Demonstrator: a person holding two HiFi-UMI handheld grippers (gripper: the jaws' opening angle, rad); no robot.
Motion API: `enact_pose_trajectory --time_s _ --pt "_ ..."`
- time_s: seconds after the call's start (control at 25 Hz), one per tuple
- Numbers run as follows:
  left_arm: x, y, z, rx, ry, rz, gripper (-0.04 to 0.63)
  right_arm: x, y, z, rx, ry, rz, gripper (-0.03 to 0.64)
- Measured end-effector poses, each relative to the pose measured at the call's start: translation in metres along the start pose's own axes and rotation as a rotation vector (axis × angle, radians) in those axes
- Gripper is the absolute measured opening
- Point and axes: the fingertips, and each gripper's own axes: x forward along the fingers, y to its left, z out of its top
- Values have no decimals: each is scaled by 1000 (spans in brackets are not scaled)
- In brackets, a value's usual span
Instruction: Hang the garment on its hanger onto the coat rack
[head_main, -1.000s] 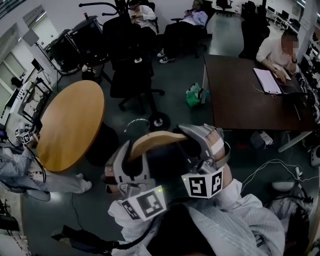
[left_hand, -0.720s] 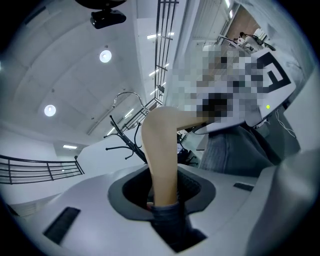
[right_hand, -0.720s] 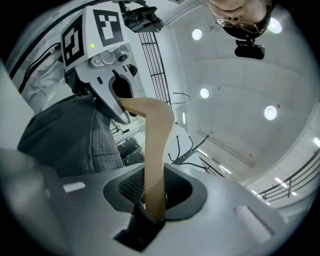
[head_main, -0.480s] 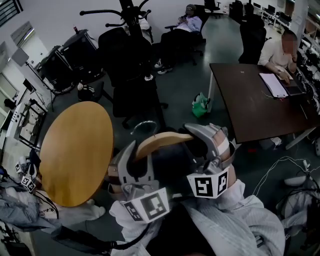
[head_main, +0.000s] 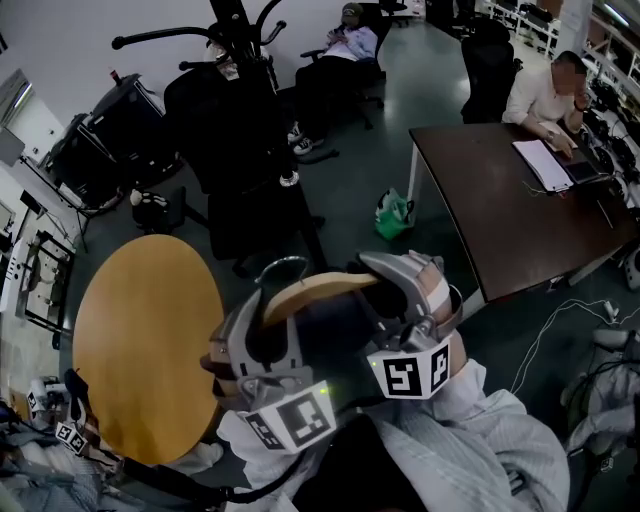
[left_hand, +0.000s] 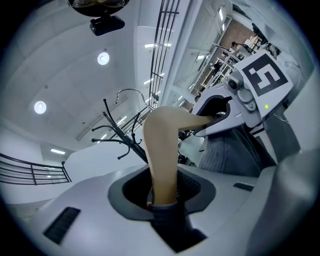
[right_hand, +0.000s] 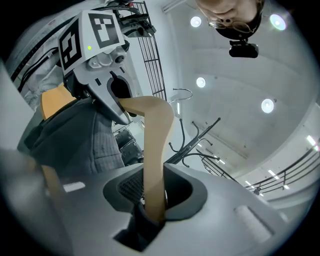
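A curved wooden hanger (head_main: 310, 292) with a metal hook (head_main: 283, 265) carries a dark garment (head_main: 335, 335) and is held up in front of me. My left gripper (head_main: 262, 330) is shut on its left arm and my right gripper (head_main: 402, 292) is shut on its right arm. In the left gripper view the hanger (left_hand: 162, 150) rises from between the jaws, with garment cloth (left_hand: 169, 222) pinched below it. The right gripper view shows the hanger (right_hand: 156, 150) clamped the same way. The black coat rack (head_main: 243, 70) stands ahead, beyond the hook, apart from it.
A round wooden table (head_main: 145, 340) lies at the left. At the right a dark desk (head_main: 510, 200) has a person (head_main: 545, 90) seated at it. A green bag (head_main: 393, 213) sits on the floor by the desk. Black chairs and dark equipment surround the rack's pole (head_main: 290, 180).
The view has swung toward the coat rack, which now looms larger at the top. The round table has slid down in the view. Both grippers keep hold of the hanger.
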Motion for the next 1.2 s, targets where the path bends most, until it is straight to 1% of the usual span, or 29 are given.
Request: enact_pose_trajectory --time_s 0.16,0.52,0.72,0.8,0.96,1.2 --pt "56 26 -7 7 -5 28 114 59 -20 -15 -13 -22 -12 87" --pt "183 60 12 35 -16 107 114 168 -90 -69 -60 -121 -45 92" --pt "232 86 13 25 -23 142 114 219 -116 -78 -77 -149 -59 97" --pt "249 89 12 15 -21 148 114 235 -122 -86 -80 -157 -57 100" --pt "274 84 11 3 -27 150 114 250 -130 -105 -92 -162 -71 103" --pt "312 107 7 18 -43 150 114 290 -145 -110 -85 -153 -96 106"
